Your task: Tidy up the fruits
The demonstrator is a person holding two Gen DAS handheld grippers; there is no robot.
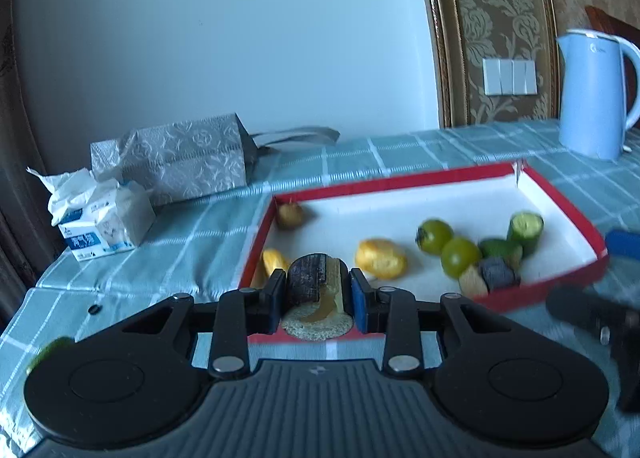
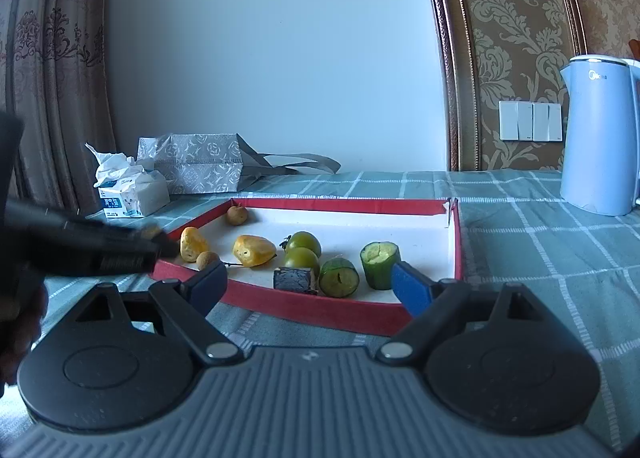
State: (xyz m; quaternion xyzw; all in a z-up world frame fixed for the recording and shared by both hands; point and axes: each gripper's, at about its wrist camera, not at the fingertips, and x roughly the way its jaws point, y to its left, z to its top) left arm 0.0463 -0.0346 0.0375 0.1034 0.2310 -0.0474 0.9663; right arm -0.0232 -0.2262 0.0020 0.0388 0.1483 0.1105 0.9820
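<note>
A red-rimmed white tray [image 1: 560, 193] [image 2: 454, 242] holds yellow pieces [image 1: 380, 258] [image 2: 254, 250], two green round fruits [image 1: 460, 256] [image 2: 302, 252], cut green cylinders [image 1: 526, 227] [image 2: 380, 258], a dark block [image 2: 292, 278] and small brown fruits [image 1: 290, 214] [image 2: 237, 214]. My left gripper [image 1: 318, 298] is shut on a dark-skinned, pale-fleshed fruit chunk [image 1: 316, 286] at the tray's near left edge. My right gripper [image 2: 310, 286] is open and empty, just in front of the tray's near rim. The left gripper shows blurred in the right wrist view [image 2: 100, 246].
A light-blue kettle [image 1: 596, 93] [image 2: 600, 133] stands at the back right. A tissue pack [image 1: 100, 217] [image 2: 128, 187] and a grey patterned bag [image 1: 180, 157] [image 2: 200, 163] sit at the back left. A green fruit [image 1: 50, 350] lies on the checked cloth at left.
</note>
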